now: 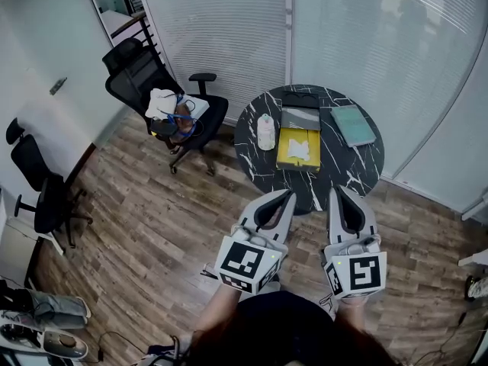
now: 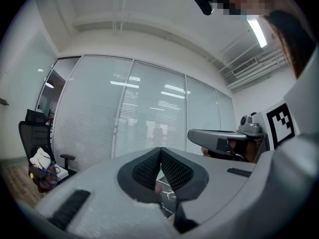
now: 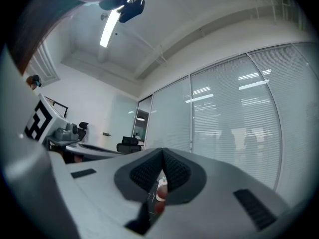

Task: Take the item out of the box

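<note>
Head view: left gripper (image 1: 287,196) and right gripper (image 1: 335,192), both clenched empty, point toward the yellow box (image 1: 281,148) ahead, lengthwise away from them, white item (image 1: 299,149) inside, slightly nearer the left.

Bright, even light is filling the room, a strip lamp (image 3: 110,28) glowing above the fingers (image 3: 177,171). Both gripper views are bending and darkening at their edges.

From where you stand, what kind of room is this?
Most likely an office or small meeting room: black swivel office chairs, glass partition walls covered with slatted blinds, and a round marble-patterned table.
</note>
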Demonstrator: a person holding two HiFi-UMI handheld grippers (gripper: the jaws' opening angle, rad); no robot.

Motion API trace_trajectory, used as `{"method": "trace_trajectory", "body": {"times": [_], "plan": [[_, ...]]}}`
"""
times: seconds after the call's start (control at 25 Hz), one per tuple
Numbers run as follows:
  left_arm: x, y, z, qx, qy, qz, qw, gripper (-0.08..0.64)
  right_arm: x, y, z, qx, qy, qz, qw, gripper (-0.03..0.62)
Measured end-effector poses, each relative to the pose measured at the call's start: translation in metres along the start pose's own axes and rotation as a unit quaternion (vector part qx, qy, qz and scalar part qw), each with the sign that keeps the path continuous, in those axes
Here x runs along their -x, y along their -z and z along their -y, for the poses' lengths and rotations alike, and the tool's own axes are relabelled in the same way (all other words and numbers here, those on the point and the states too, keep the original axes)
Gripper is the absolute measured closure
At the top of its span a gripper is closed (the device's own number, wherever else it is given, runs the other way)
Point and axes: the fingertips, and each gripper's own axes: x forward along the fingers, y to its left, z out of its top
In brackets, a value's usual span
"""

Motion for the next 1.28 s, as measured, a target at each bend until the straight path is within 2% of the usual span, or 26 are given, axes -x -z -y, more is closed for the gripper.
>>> {"method": "trace_trajectory", "body": {"times": [0.4,0.6,0.84,1.28], "plan": [[-0.014,-0.010,-0.028,-0.002,0.013,0.016,0.9998,0.534,-0.028,-0.003,0.001,0.014,0.023,0.002,1.000,0.569],[-0.023,-0.004,-0.031,0.002,0.019,0.010,0.9998,0.534,-0.036,0.007,0.002,0.022,0.032,-0.019,0.999,0.569],[-0.037,0.007,-0.037,0.001,0.018,-0.001,0.9998,0.534,-0.047,0.017,0.011,0.030,0.033,-0.016,0.999,0.569],[-0.084,0.012,-0.062,-0.005,0.014,-0.011,0.9998,0.534,-0.090,0.034,0.044,0.011,0.032,-0.021,0.999,0.569]]}}
